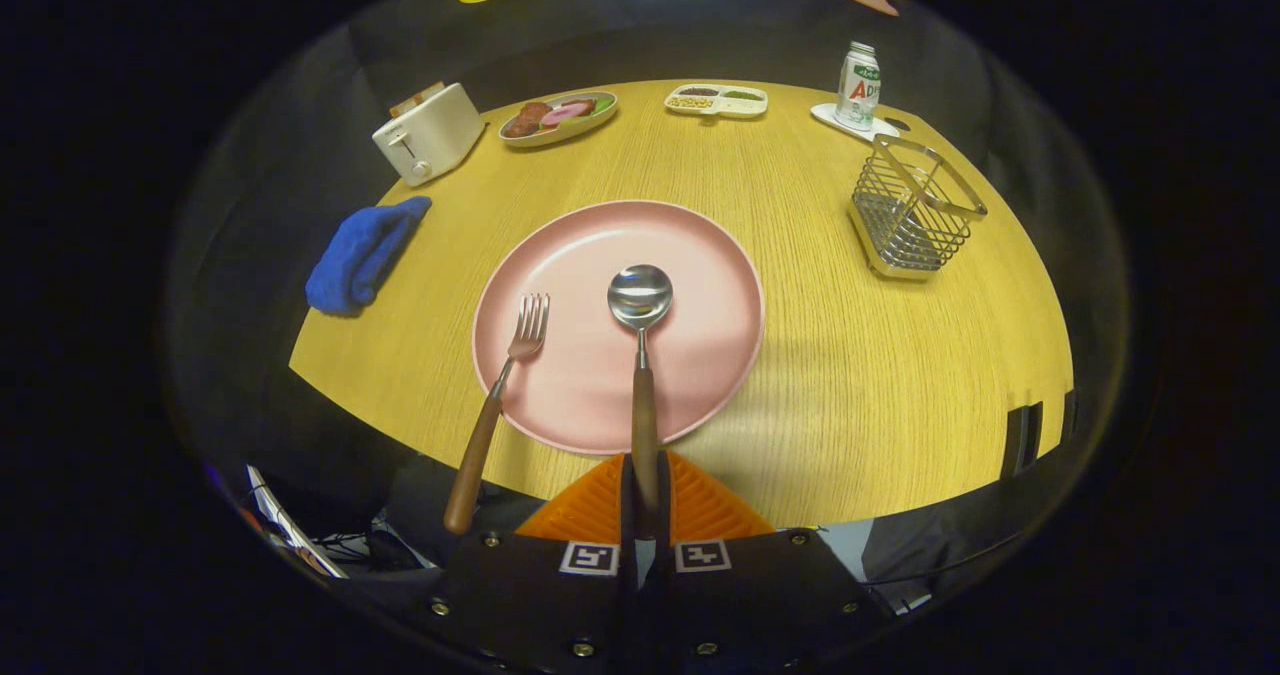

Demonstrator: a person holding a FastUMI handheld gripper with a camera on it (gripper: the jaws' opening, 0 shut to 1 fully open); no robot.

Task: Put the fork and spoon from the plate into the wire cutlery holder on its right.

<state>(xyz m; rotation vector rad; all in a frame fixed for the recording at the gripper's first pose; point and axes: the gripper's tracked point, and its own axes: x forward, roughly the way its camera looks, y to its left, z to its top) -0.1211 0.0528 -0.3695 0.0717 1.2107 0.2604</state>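
Gripper view
Gripper [645, 500]: its two fingers are pressed close on the wooden handle of the spoon, holding it between them.
Spoon [640, 295]: shiny metal round bowl, thin metal neck, smooth brown wooden handle. The bowl is over the middle of the plate; I cannot tell if it touches the plate. The handle runs back over the plate's near rim into the fingers.
Fork [528, 323]: metal prongs on the plate's left part, same brown wooden handle. The handle slants out past the plate's rim and over the desk's near edge.
Plate [700, 255]: round, pink, flat and smooth, near the middle of the desk.
Cutlery holder [912, 210]: square basket of thin silver wire, tipped a bit, to the right of the plate near the desk's right edge, well apart from the plate.
Desk [850, 375]: light wood with fine lines.
Around: a folded fuzzy blue cloth [362, 253] at the left edge; a cream toaster [428, 132] at the far left corner; an oval dish of food [558, 117] and a small split tray [716, 100] along the far edge; a can [857, 85] on a white coaster at the far right corner, behind the holder.
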